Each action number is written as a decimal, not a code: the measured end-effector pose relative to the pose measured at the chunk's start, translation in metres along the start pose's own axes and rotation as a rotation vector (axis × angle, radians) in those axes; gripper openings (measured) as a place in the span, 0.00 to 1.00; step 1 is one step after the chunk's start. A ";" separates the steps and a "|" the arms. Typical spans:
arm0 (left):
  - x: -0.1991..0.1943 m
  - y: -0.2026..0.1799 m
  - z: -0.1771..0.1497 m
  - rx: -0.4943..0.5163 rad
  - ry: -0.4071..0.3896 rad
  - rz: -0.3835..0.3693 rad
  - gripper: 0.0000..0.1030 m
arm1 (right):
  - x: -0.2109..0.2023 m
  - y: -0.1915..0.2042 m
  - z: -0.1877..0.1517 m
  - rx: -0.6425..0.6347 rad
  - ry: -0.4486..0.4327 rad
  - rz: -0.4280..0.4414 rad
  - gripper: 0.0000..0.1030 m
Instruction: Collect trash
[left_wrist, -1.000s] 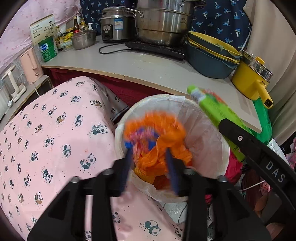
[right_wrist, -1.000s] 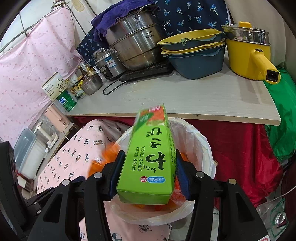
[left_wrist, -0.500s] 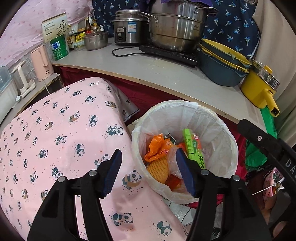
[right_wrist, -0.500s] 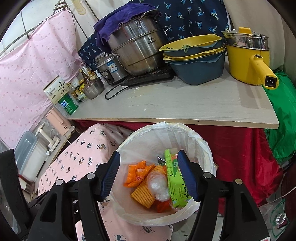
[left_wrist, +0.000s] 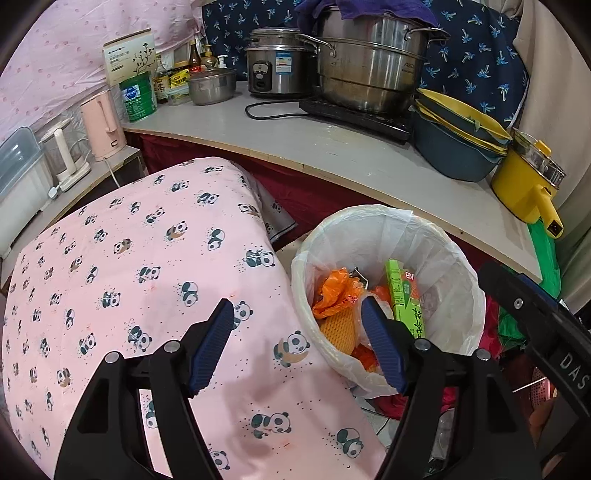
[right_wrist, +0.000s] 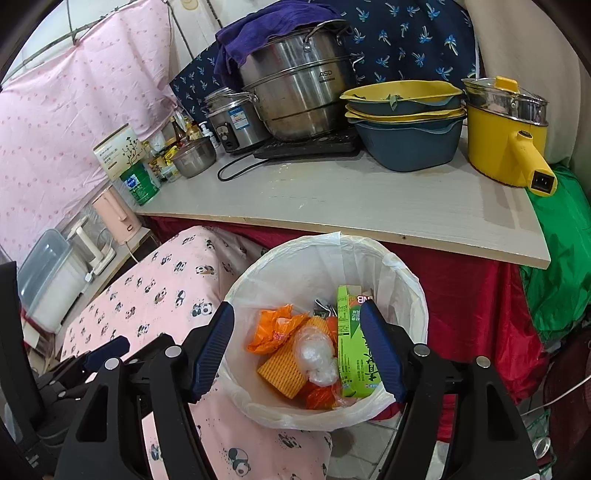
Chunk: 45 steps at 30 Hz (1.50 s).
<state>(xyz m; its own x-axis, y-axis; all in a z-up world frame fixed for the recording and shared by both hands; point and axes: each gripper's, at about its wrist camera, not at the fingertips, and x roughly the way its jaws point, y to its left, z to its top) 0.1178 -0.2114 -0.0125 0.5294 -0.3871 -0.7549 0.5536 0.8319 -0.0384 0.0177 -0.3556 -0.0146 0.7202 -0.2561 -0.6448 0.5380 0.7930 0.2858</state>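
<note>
A round bin lined with a white bag (left_wrist: 369, 229) (right_wrist: 402, 280) stands on the floor between the pink panda cloth and the counter. Inside lie a green carton (left_wrist: 406, 299) (right_wrist: 352, 350), an orange wrapper (left_wrist: 332, 291) (right_wrist: 275, 328), a yellow ridged piece (right_wrist: 282, 369) and a clear crumpled plastic wad (right_wrist: 316, 354). My left gripper (left_wrist: 297, 325) is open and empty over the cloth's edge beside the bin. My right gripper (right_wrist: 297, 326) is open and empty above the bin.
The pink panda cloth (left_wrist: 129, 277) covers a raised surface to the left. A counter (right_wrist: 351, 199) behind holds steel pots (right_wrist: 295, 85), stacked basins (right_wrist: 406, 122) and a yellow electric pot (right_wrist: 506, 136). Red cloth (right_wrist: 472, 306) and a green bag (right_wrist: 561, 266) hang at the right.
The left gripper let go of the orange wrapper and the right let go of the green carton; both now lie in the bin. Both grippers opened and drew back.
</note>
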 end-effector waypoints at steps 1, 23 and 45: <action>-0.002 0.002 -0.001 -0.002 -0.002 0.002 0.66 | -0.002 0.002 -0.001 -0.012 -0.001 -0.004 0.67; -0.039 0.025 -0.039 -0.020 -0.028 0.073 0.84 | -0.032 0.028 -0.042 -0.189 0.078 -0.097 0.93; -0.063 0.024 -0.071 -0.041 -0.041 0.123 0.86 | -0.051 0.028 -0.068 -0.239 0.097 -0.130 0.93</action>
<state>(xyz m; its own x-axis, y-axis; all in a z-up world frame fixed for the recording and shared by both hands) 0.0522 -0.1391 -0.0127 0.6181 -0.2960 -0.7282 0.4563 0.8894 0.0258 -0.0336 -0.2828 -0.0221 0.6008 -0.3193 -0.7328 0.4959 0.8679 0.0285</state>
